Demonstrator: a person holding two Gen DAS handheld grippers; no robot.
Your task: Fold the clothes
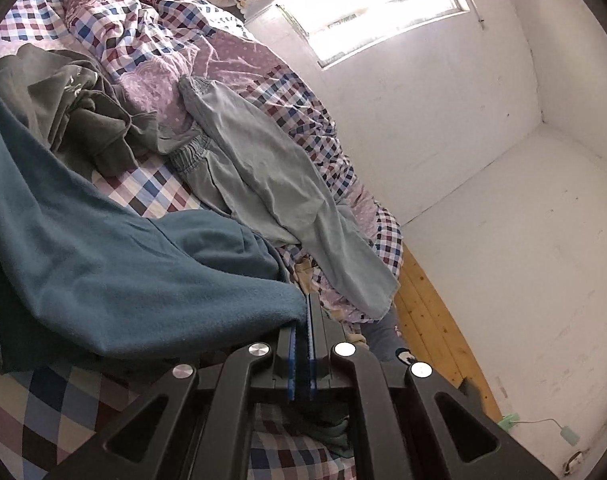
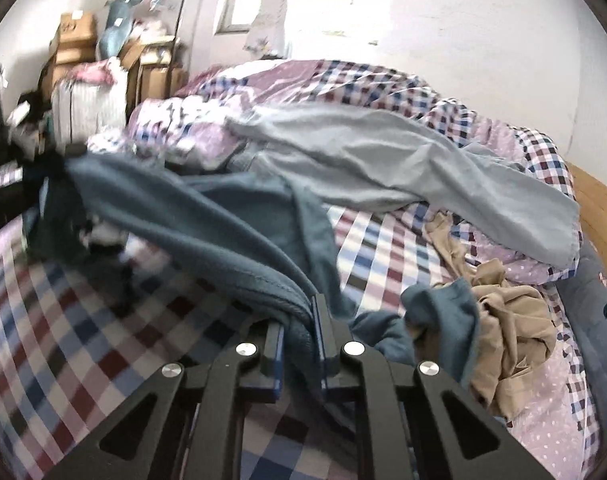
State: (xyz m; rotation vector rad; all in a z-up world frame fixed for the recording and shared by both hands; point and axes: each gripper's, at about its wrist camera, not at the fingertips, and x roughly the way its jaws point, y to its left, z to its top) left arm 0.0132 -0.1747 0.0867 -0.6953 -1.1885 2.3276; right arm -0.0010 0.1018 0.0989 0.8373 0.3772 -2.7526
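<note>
The teal garment (image 1: pixel 103 256) hung lifted over the checked bed (image 2: pixel 63 304), stretched between both grippers. The left gripper (image 1: pixel 306 312) had its fingers clenched on one edge; the right gripper (image 2: pixel 303 316) pinched a hemmed edge the same way. Behind it lay light grey trousers (image 1: pixel 263 184) across the rumpled quilt (image 1: pixel 151 40), a dark grey garment (image 1: pixel 71 104) beside them, and a tan garment (image 2: pixel 503 328) near the bed's foot.

Checked sheet (image 2: pixel 83 320) bare near tongs; grey trousers (image 2: pixel 383 156), tan garment (image 2: pixel 511 320) crowd right.

both wrist views low over bed (image 1: pixel 151 184)
</note>
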